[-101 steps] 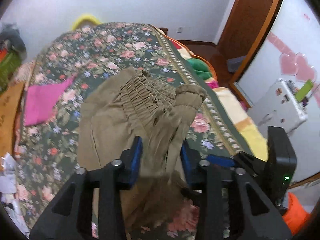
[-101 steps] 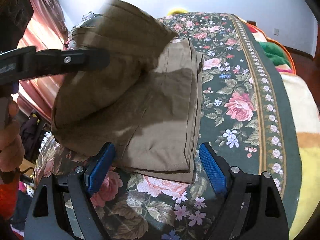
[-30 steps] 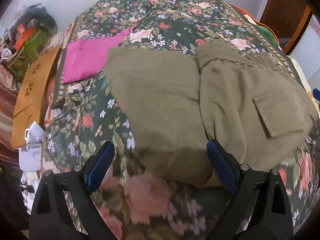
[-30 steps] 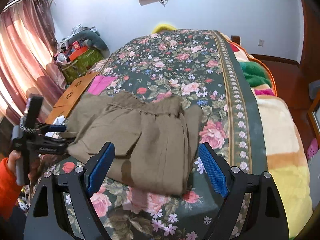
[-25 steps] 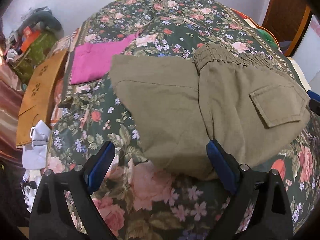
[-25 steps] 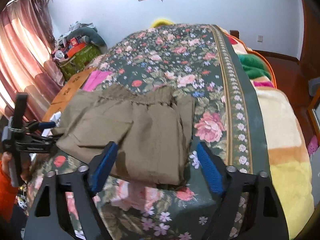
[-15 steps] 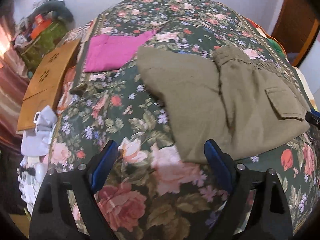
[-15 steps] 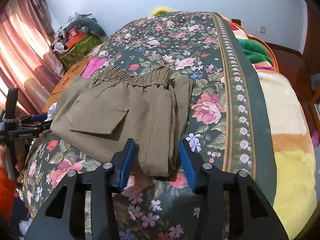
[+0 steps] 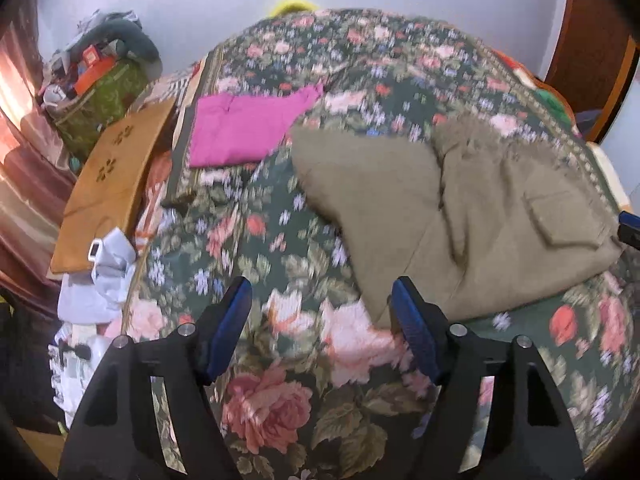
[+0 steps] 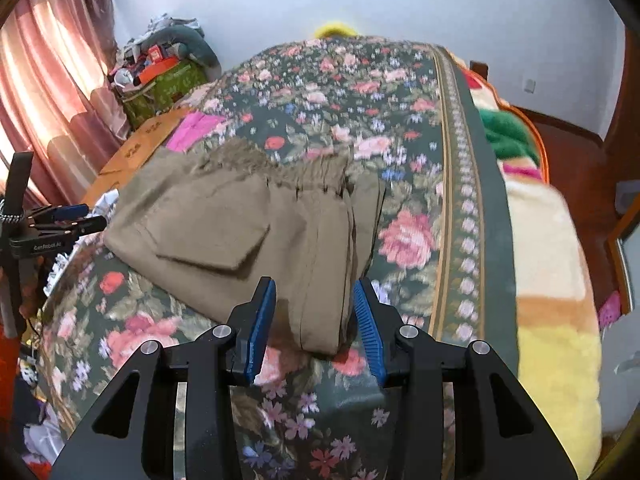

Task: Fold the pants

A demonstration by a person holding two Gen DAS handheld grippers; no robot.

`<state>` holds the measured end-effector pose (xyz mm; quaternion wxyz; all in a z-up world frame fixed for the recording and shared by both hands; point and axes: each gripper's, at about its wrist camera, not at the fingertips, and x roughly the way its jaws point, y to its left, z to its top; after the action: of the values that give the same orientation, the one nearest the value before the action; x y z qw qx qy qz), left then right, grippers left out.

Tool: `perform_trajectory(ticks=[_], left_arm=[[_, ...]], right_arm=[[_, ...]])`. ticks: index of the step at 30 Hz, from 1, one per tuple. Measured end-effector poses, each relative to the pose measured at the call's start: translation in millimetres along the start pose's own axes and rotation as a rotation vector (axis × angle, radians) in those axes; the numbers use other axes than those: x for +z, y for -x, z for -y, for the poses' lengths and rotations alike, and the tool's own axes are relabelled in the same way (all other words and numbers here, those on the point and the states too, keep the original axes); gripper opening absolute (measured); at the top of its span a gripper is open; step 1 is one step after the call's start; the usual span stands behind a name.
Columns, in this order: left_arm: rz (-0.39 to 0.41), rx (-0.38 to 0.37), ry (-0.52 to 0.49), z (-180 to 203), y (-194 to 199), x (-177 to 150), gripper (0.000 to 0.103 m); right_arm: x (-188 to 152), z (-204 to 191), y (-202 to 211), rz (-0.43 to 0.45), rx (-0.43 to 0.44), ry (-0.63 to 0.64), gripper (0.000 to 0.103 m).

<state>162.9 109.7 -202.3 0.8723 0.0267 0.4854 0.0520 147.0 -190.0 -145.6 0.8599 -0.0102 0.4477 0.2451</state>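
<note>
Pants [image 10: 224,236] pocket flap, blurred leftward

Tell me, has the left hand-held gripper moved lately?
Yes. The left hand-held gripper has pulled back leftward off the pants, toward the pink cloth.

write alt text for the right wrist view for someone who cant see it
Folded olive pants, pocket flap up, lie on a floral bedspread, their near edge between the open blue-padded fingers of the right claw, which is not gripping them. At the far left the left claw hovers beside the bed; pink curtains hang behind it.
</note>
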Motion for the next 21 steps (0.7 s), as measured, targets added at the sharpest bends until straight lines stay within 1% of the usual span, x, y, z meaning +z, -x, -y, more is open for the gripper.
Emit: perform_trajectory(ticks=[2,4,7,10,12,14,15,17,18,19,20,21], left_arm=[[0.022,-0.022,-0.001,2,5,9,0.073],[0.049,-0.050,-0.012,7,9,22,0.073],[0.068,-0.092,-0.035,19,9,41,0.073],[0.064,-0.140,-0.058,34,-1,58,0.073],[0.052,-0.151,-0.080,45,-10,67,0.069],[0.025,-0.162,-0.108,58,-24,73,0.058],[0.002,-0.179,-0.121,66,-34,76,0.056],[-0.028,-0.198,-0.141,74,-48,76,0.046],[-0.036,-0.197,-0.148,77,-52,75,0.044],[-0.046,-0.189,-0.162,82,-58,74,0.040],[-0.051,-0.183,-0.171,84,-62,71,0.039],[-0.054,-0.178,-0.176,85,-65,69,0.039]], right_arm=[[8,2,1,0.023,0.006,-0.004,0.042],[16,2,-1,0.041,0.006,-0.004,0.044],[27,4,-10,0.046,0.002,0.008,0.044],[37,8,-26,0.030,0.014,0.011,0.044],[42,11,-38,0.013,0.031,0.009,0.044],[46,14,-50,-0.006,0.044,0.014,0.044],[47,16,-58,-0.020,0.048,0.018,0.044],[49,19,-69,-0.055,0.055,0.013,0.043],[49,20,-76,-0.076,0.071,0.011,0.040],[48,21,-79,-0.090,0.077,0.011,0.033],[48,22,-83,-0.103,0.072,0.017,0.027],[46,22,-85,-0.109,0.069,0.031,0.025]])
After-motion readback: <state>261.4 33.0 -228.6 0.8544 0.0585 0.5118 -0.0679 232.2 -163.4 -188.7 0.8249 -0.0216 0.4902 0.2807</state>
